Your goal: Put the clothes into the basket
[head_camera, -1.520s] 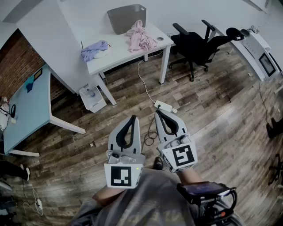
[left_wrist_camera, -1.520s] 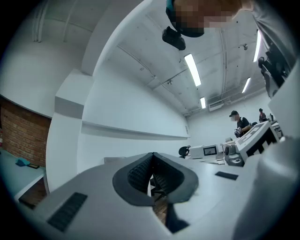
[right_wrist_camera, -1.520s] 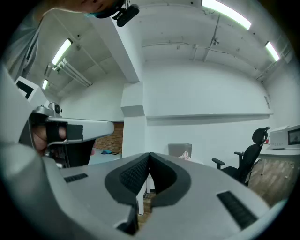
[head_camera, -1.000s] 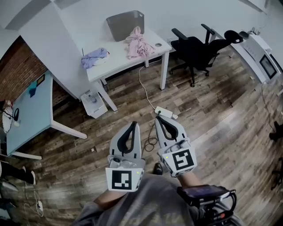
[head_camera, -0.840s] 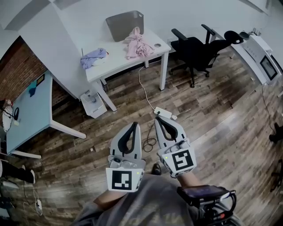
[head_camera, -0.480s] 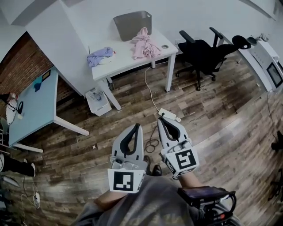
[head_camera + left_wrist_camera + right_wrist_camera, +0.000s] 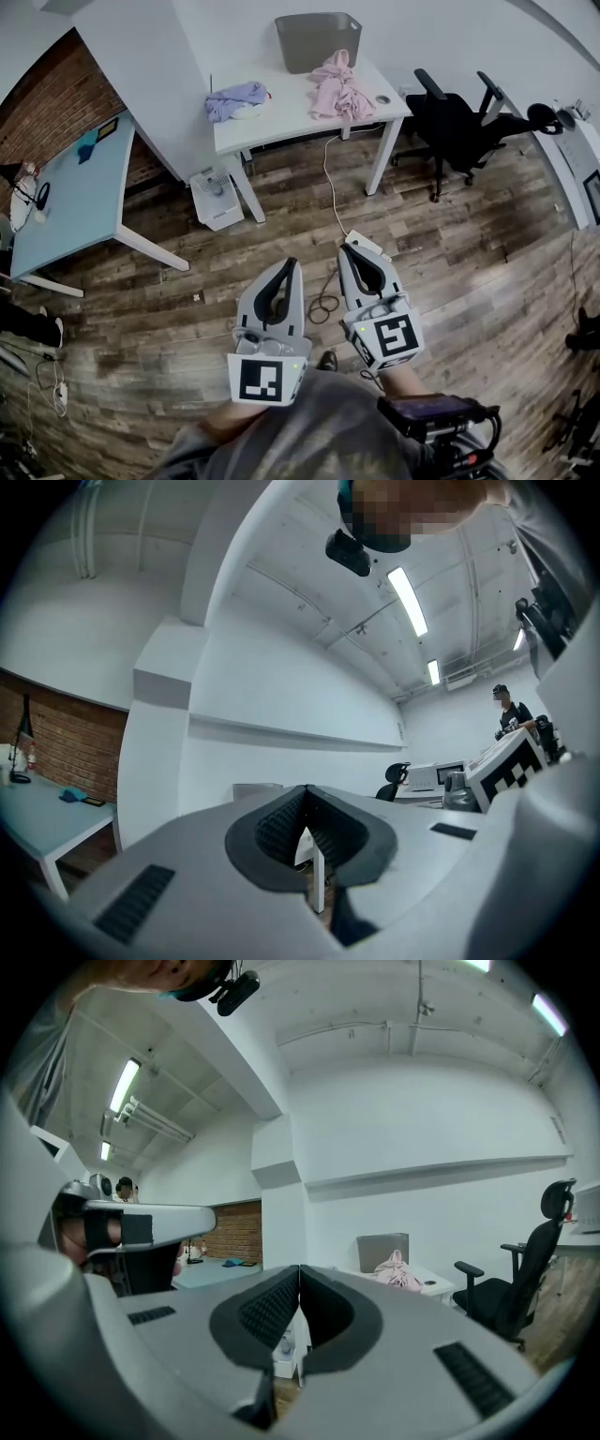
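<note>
A grey basket (image 7: 318, 40) stands at the back of a white table (image 7: 291, 122), far ahead of me. Pink clothes (image 7: 339, 91) lie heaped just in front of the basket; a purple garment (image 7: 236, 97) lies at the table's left end. In the right gripper view the basket (image 7: 382, 1250) and the pink clothes (image 7: 398, 1273) show in the distance. My left gripper (image 7: 291, 263) and right gripper (image 7: 347, 249) are held side by side close to my body, over the floor, both shut with nothing between the jaws. Their tips meet in the left gripper (image 7: 306, 789) and right gripper (image 7: 299, 1269) views.
A black office chair (image 7: 462, 122) stands right of the table. A white power strip (image 7: 367, 246) with a cable lies on the wooden floor ahead of the grippers. A light-blue table (image 7: 66, 206) is at the left, a small white unit (image 7: 217, 197) under the white table's left side.
The view has shifted: the table, basket and clothes now sit further right and a little nearer in the head view. Both grippers stay shut, close to my body.
</note>
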Demonstrator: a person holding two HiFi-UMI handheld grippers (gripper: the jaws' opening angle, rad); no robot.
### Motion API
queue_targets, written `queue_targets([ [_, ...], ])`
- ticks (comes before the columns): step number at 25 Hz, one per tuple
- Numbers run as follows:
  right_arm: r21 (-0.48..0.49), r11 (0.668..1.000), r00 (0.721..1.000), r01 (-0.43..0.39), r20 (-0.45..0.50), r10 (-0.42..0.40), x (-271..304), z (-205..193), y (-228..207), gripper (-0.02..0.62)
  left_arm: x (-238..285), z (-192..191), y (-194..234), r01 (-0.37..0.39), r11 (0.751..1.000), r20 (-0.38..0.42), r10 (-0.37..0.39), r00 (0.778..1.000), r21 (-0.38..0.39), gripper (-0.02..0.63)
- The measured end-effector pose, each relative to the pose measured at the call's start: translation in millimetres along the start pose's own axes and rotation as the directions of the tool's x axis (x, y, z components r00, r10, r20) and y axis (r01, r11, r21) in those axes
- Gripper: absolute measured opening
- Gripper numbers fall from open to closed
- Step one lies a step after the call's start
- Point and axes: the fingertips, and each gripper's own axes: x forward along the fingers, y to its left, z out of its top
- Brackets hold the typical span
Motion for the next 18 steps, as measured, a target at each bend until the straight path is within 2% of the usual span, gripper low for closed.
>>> queue_targets([
  [3,-0.006,1.0,1.0,0.003,0.009,-0.003,34.4,0.4,-1.1,0.008,17.7,-8.0,28.6,-0.011,1.0,-0.003,0.011,1.0,-0.006,0.008],
  [9,0.008,0.999,0.999,0.034,0.006,-0.035,122.1,-3.9,-9.2,0.008,70.6,-23.5,106.9,-0.009,0.999,-0.036,0.01,0.999,0.042,0.008],
  [18,-0.017,0.998,0.998,0.06,0.019,-0.059,236.8,9.3,-9.0,0.008,134.9,-19.1,207.5,-0.005,1.0,0.009,0.005,1.0,0.01,0.008],
])
